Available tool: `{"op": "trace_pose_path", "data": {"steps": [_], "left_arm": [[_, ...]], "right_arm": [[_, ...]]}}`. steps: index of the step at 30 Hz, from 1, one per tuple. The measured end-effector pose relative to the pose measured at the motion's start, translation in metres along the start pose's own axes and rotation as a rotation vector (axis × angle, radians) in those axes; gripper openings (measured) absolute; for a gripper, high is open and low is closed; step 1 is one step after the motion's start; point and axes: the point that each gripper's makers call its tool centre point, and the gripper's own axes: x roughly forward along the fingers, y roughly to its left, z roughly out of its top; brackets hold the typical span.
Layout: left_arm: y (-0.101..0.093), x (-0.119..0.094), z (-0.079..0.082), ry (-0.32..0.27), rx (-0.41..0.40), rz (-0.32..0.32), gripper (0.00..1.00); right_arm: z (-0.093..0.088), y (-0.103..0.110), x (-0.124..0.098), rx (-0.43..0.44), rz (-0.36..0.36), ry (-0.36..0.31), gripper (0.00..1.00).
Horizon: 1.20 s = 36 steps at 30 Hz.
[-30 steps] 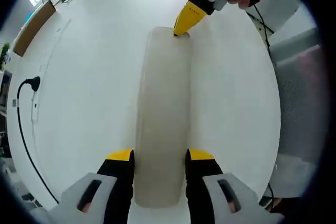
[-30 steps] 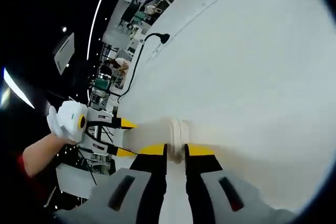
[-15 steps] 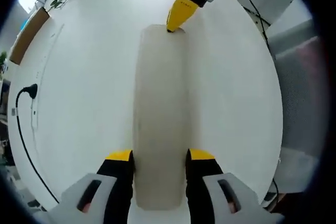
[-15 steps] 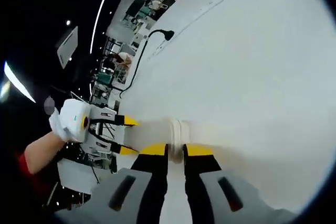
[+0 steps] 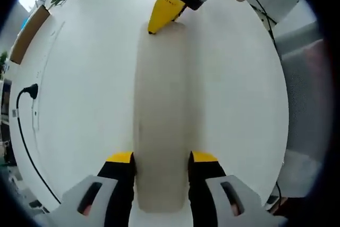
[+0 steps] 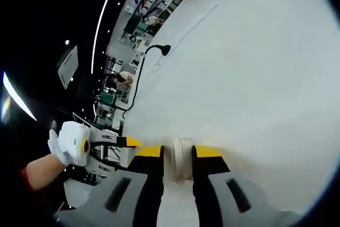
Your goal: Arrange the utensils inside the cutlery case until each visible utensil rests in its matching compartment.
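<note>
frosted, milky plastic is what i'm holding: the cutlery case (image 5: pixel 161 126) lies lengthwise on the white table (image 5: pixel 79 94), running away from my left gripper (image 5: pixel 161 159). its jaws sit one on each long side of the near end and look pressed to the walls, so i read them as clamped on it to stop it sliding or twisting. at the far end my right gripper (image 5: pixel 154 26) comes in from above, its yellow tip on the case's left corner. in the right gripper view the jaws (image 6: pixel 177 151) straddle the case's rounded end (image 6: pixel 177 163), touching both sides, so they too seem to be gripping it, most likely to work the lid while the other end is pinned. the left gripper (image 6: pixel 106 144) shows far off along the case there.

what i can't make out: any utensil or compartment. the walls are too cloudy to see through, and the lid seam is unclear. a black cable (image 5: pixel 24 126) trails off the table's left edge.
</note>
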Motion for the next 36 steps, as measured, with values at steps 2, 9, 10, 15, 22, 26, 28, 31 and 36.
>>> {"op": "trace_pose_path", "data": {"steps": [2, 9, 10, 15, 22, 26, 28, 31, 36], "left_arm": [[0.000, 0.001, 0.001, -0.006, 0.000, 0.008, 0.40], [0.000, 0.003, 0.001, 0.008, -0.007, 0.002, 0.40], [0.000, 0.003, 0.001, 0.010, -0.008, -0.002, 0.40], [0.000, 0.001, 0.000, -0.030, -0.003, -0.004, 0.41], [0.000, 0.002, 0.002, -0.053, -0.001, -0.009, 0.41], [0.000, 0.001, 0.003, -0.053, -0.004, -0.007, 0.41], [-0.001, 0.001, 0.004, -0.057, -0.007, -0.006, 0.41], [-0.001, 0.001, 0.004, -0.065, -0.011, -0.005, 0.41], [0.000, 0.000, 0.005, -0.105, -0.030, -0.004, 0.42]], "right_arm": [[0.000, 0.002, 0.001, -0.008, -0.016, 0.001, 0.15], [-0.005, -0.004, 0.001, -0.004, -0.040, -0.007, 0.11], [-0.003, -0.004, 0.000, -0.001, -0.041, -0.012, 0.11], [0.000, 0.000, 0.000, -0.045, -0.022, -0.020, 0.14], [-0.008, 0.006, -0.003, -0.311, -0.019, -0.005, 0.20], [-0.010, 0.006, -0.004, -0.458, -0.013, -0.020, 0.21], [-0.005, 0.004, -0.003, -0.497, -0.010, -0.039, 0.20], [-0.007, 0.004, -0.002, -0.456, -0.013, -0.036, 0.20], [-0.005, 0.005, -0.003, -0.479, -0.047, -0.003, 0.21]]}}
